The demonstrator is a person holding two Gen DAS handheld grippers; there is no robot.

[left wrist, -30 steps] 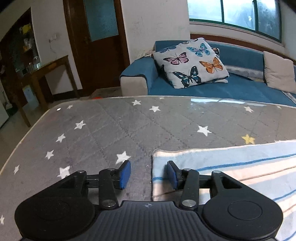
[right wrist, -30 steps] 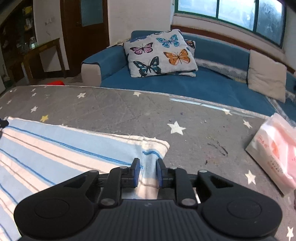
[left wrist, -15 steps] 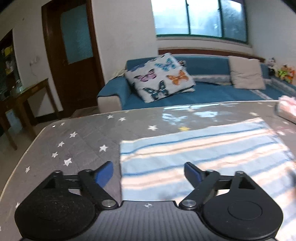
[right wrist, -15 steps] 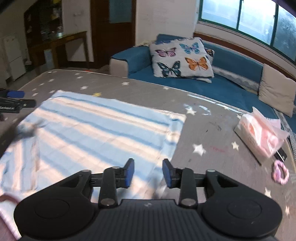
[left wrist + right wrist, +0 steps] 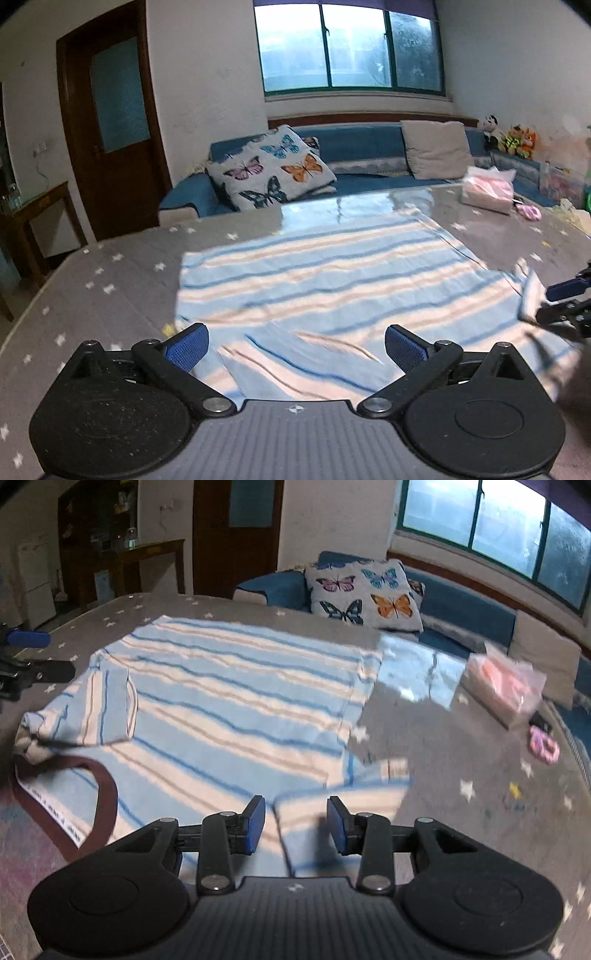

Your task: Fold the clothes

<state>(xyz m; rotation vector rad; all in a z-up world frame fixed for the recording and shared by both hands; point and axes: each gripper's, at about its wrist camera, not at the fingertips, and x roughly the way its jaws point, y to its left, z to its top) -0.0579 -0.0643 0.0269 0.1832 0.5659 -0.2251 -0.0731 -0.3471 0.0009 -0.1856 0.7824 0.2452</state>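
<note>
Striped shirt (image 5: pixel 332 280) spread flat on star-patterned counter (image 5: pixel 110 266), dark collar band (image 5: pixel 107 786) toward near edge, one sleeve (image 5: pixel 107 705) folded inward. Left tongs (image 5: pixel 295 347) spread wide above near hem, gripping nothing. Right tongs (image 5: pixel 295 823) parted moderately over other sleeve (image 5: pixel 343 805), nothing clamped. Bare counter on both sides of shirt; pink tissue pack (image 5: pixel 506 686) and pink hair tie (image 5: pixel 543 744) near far right edge. Sofa (image 5: pixel 362 147) with butterfly pillow (image 5: pixel 273 170) beyond counter.

white neckline tape (image 5: pixel 55 808) on striped shirt (image 5: pixel 236 701), printed text too blurred to read
</note>
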